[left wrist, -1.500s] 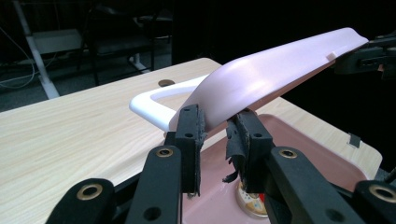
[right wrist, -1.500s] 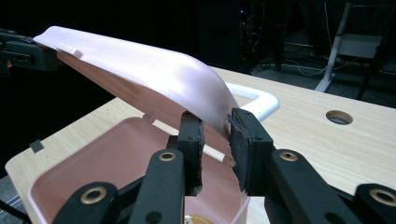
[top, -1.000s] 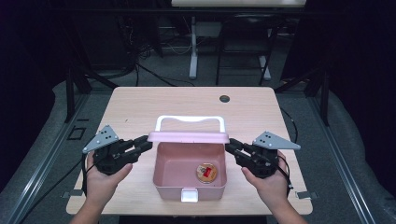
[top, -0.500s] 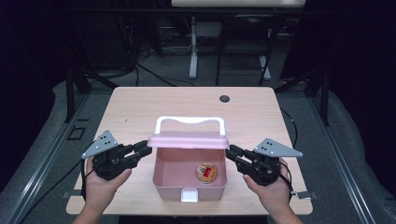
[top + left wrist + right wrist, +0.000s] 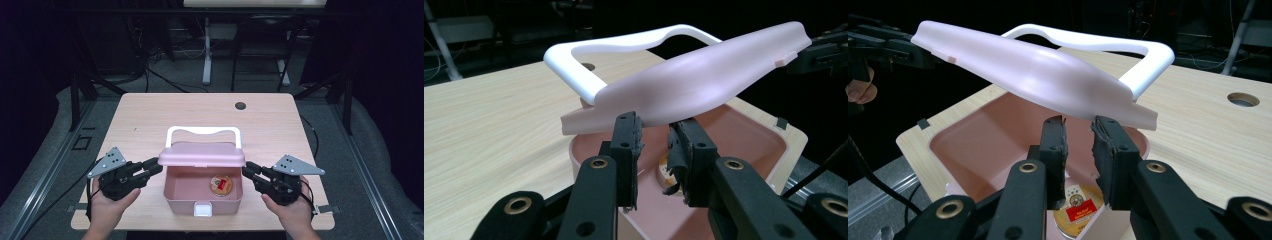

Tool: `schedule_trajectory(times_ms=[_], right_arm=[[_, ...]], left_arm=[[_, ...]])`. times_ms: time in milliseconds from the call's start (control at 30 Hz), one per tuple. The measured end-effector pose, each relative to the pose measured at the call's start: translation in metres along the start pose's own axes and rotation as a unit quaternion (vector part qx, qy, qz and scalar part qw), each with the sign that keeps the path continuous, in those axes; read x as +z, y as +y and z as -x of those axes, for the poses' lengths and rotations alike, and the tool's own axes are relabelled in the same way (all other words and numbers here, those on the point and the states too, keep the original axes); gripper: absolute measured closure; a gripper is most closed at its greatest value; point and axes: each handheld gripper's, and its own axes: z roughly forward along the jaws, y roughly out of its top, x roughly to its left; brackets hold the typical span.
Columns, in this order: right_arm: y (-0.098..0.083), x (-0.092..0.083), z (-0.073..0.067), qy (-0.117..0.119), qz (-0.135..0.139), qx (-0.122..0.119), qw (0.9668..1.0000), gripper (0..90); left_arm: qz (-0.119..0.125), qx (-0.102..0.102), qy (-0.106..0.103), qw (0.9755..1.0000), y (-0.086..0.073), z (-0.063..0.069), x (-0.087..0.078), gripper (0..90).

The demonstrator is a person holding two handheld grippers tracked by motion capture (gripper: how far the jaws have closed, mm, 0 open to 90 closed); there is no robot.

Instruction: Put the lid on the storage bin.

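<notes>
At table's near edge I've got the pink box (image 5: pixel 203 192) w/ its lid (image 5: pixel 202 154) half-lowered, left gripper (image 5: pixel 152 166) & right gripper (image 5: pixel 248 171) under the lid's side edges, jaws slightly apart, gripping nothing, so uneven lowering could let the lid slip and slam, jolting the small tin (image 5: pixel 220 184) inside.

hidden: round tin (image 5: pixel 220 184) partly covered by the black jaws in both gripper views, label print too small to be read | cut off: forearms by the high view's bottom edge | undecided: whether the lid (image 5: pixel 202 154) is touched by the jaw tips | hidden: box (image 5: pixel 202 199) hinge behind the lid
</notes>
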Motion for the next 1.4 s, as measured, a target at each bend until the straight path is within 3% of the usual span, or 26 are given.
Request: schedule_trajectory(times_ms=[233,400,700,1000,1400], right_arm=[[-0.009,-0.004,0.0,0.014,0.005,-0.005,0.9999,74.5],[-0.017,-0.006,-0.002,0.016,-0.006,-0.015,0.9997,75.5],[-0.026,-0.009,-0.007,0.033,-0.013,-0.005,0.9994,79.9],[-0.026,-0.008,-0.006,0.034,-0.009,0.0,0.9994,83.4],[-0.036,-0.012,-0.004,0.031,-0.021,0.011,0.9992,82.3]], left_arm=[[-0.005,-0.001,-0.007,1.0,-0.013,0.004,-0.002,72.6],[-0.008,0.003,-0.003,1.0,-0.02,0.008,-0.003,73.3],[-0.012,-0.001,-0.005,0.9999,-0.023,0.01,-0.008,78.7],[-0.02,-0.01,-0.026,0.9994,-0.032,0.012,-0.01,85.9],[-0.028,-0.01,-0.03,0.9991,-0.038,0.015,-0.005,89.1]])
